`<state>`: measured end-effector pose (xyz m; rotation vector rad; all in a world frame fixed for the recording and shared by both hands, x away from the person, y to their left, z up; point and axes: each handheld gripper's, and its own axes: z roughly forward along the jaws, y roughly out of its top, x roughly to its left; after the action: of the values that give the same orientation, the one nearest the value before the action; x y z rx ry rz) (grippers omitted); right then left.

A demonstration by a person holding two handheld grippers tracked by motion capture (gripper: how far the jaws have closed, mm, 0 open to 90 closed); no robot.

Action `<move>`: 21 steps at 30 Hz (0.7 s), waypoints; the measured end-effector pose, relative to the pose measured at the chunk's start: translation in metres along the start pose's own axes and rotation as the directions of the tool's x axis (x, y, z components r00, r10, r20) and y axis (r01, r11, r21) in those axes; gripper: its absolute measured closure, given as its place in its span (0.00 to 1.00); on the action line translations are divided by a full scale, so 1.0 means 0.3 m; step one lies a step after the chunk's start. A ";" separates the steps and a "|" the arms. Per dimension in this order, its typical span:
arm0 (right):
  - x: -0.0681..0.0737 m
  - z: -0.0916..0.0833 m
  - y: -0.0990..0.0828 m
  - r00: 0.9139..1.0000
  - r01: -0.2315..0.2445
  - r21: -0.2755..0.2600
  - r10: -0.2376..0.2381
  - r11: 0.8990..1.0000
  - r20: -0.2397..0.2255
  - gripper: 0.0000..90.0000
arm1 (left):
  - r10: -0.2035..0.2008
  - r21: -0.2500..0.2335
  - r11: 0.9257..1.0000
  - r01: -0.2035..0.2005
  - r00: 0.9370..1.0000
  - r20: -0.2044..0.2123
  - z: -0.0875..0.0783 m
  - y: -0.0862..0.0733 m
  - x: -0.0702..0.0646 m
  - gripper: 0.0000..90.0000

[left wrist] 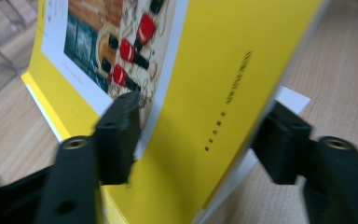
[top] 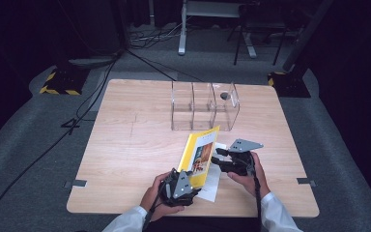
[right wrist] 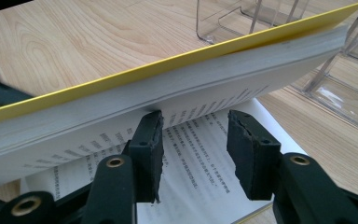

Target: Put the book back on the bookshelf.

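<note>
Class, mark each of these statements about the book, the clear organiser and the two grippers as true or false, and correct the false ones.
1. The book has a yellow cover. True.
2. The book lies shut and flat on the table. False: it is partly open, its cover and most pages lifted above a page that lies on the table.
3. The clear organiser stands beyond the book, farther from the person. True.
4. The left gripper has its jaws on either side of the book's spine. True.
5. The right gripper holds a pen. False: its jaws stand apart in front of the printed pages, with nothing between them.
</note>
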<state>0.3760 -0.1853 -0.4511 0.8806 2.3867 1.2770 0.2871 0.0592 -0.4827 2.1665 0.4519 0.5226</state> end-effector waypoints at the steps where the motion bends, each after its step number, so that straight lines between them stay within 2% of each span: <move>1: -0.001 0.000 -0.001 1.000 -0.005 -0.001 0.005 1.000 -0.001 0.63 | 0.011 0.002 1.000 -0.011 1.000 -0.005 -0.003 0.001 -0.003 0.55; 4: -0.005 0.001 -0.003 1.000 -0.008 0.005 0.008 1.000 0.005 0.63 | 0.041 -0.010 0.999 -0.042 0.999 -0.025 -0.014 0.004 -0.007 0.66; 8: -0.011 0.004 -0.007 1.000 -0.014 0.008 0.014 1.000 0.007 0.62 | 0.038 -0.012 0.999 -0.039 0.999 -0.034 -0.029 0.007 0.007 0.77; 12: -0.012 0.008 -0.010 1.000 -0.012 0.015 0.012 1.000 -0.003 0.62 | 0.024 -0.004 1.000 -0.025 0.998 -0.055 -0.040 0.007 0.029 0.82; 14: -0.007 0.012 -0.012 1.000 -0.001 0.023 0.001 1.000 -0.008 0.62 | 0.007 0.006 1.000 -0.007 0.998 -0.063 -0.038 0.003 0.040 0.82; 18: 0.002 0.019 -0.012 1.000 0.014 0.030 -0.013 0.999 -0.020 0.64 | -0.022 0.012 1.000 0.023 0.998 -0.059 -0.027 -0.004 0.054 0.71; 19: 0.004 0.021 -0.012 1.000 0.017 0.031 -0.016 0.999 -0.027 0.66 | -0.033 0.021 0.999 0.035 0.997 -0.073 -0.017 -0.004 0.054 0.71; 20: 0.009 0.023 -0.011 0.999 0.024 0.032 -0.023 0.999 -0.028 0.68 | -0.034 0.022 0.999 0.036 0.996 -0.077 -0.009 -0.003 0.054 0.66; 21: 0.012 0.024 -0.011 0.999 0.028 0.034 -0.027 0.999 -0.029 0.69 | -0.023 0.027 0.999 0.025 0.996 -0.087 -0.003 -0.002 0.053 0.66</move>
<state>0.3758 -0.1797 -0.4577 0.8420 2.4410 1.2500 0.2999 0.0678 -0.4794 2.1685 0.5348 0.6025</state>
